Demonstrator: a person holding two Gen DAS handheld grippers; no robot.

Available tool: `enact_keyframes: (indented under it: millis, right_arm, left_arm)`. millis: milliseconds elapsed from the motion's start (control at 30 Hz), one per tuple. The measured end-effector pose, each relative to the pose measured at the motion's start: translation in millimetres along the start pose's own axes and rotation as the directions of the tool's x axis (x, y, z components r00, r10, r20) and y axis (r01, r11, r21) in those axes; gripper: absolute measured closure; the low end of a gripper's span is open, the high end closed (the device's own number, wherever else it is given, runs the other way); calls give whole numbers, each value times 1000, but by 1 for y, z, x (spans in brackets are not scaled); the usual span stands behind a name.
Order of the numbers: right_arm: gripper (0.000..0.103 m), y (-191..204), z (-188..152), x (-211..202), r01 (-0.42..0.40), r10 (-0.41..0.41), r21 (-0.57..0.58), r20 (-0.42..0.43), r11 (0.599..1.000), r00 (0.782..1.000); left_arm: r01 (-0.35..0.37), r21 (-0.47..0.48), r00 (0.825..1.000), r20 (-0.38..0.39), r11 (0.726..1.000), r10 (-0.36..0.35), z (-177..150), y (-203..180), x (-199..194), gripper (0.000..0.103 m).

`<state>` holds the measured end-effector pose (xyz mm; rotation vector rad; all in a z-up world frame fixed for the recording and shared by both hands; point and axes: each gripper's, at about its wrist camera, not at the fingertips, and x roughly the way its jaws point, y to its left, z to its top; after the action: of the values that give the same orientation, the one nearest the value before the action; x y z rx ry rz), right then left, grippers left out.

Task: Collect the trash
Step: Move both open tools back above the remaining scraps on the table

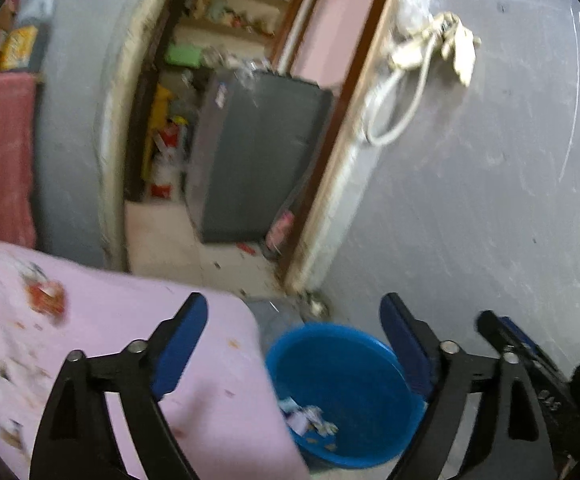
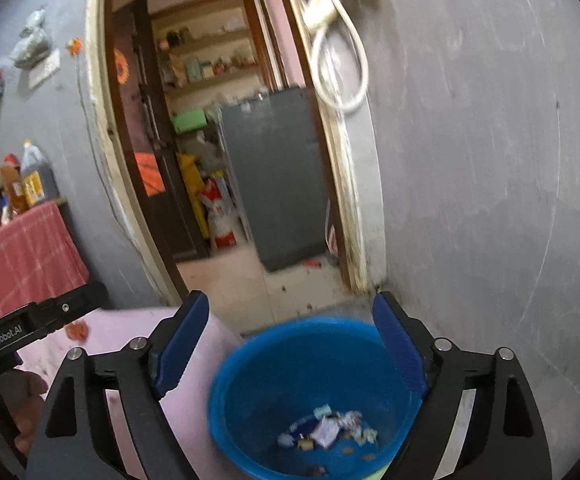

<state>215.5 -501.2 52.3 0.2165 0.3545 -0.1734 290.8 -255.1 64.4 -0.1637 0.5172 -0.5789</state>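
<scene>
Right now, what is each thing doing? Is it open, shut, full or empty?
Left claw: open, holding nothing.
Right claw: open, holding nothing.
Blue bucket: upright on the floor, no lid, a small heap of wrappers at the bottom, mostly empty.
Pink cloth: spread out, one red wrapper and crumbs lying on it.
Doorway: open.
Grey fridge: shut.

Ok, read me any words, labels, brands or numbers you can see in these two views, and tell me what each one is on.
"GenRobot.AI": on the black body of the left gripper, seen in the right wrist view.
Labels on the bottles on the red-cloth table: too blurred to read.
Markings on the red and white packet past the doorway: too blurred to read.
Wrappers in the blue bucket: too small to read.
</scene>
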Motion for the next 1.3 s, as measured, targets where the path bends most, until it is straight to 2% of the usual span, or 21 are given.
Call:
enact_keyframes:
  millis: [67, 200, 433, 533, 667, 767, 833, 1100, 1233, 1300]
  right_arm:
    - [13, 10, 8, -7, -12, 12, -12, 39, 1000, 999]
    - [1, 39, 24, -24, -51, 57, -49, 130, 998, 990]
    - [0, 97, 45, -37, -159, 178, -93, 268, 983, 947]
    - [0, 122, 47, -37, -193, 219, -117, 292, 974, 931]
    - [0, 153, 46, -28, -241, 273, -140, 290, 960, 917]
    - [0, 177, 41, -13, -273, 307, -157, 258, 949, 916]
    - [0, 190, 35, -1, -298, 331, -166, 229, 940, 916]
    - [0, 232, -3, 66, -387, 401, -221, 22, 895, 916]
    - [0, 248, -22, 98, -423, 412, -242, -97, 873, 906]
    - [5, 256, -32, 113, -450, 421, -249, -162, 858, 892]
  left_arm:
    - [-45, 13, 998, 55, 999, 44, 9, 11, -21, 6]
    - [-124, 32, 982, 151, 992, 118, 24, 37, -57, 2]
    - [-238, 9, 938, 262, 971, 228, 45, 87, -111, 2]
    - [-290, 9, 915, 297, 957, 274, 51, 107, -131, 2]
    - [-351, 14, 892, 309, 936, 330, 51, 134, -144, 2]
    - [-399, 24, 880, 293, 917, 375, 46, 158, -145, 2]
    - [-413, 28, 879, 275, 910, 391, 43, 173, -142, 2]
    - [-423, 41, 901, 122, 905, 415, 23, 236, -97, 2]
    - [-424, 70, 905, 61, 903, 421, 10, 247, -74, 2]
    - [-424, 86, 906, 32, 902, 423, 5, 252, -63, 2]
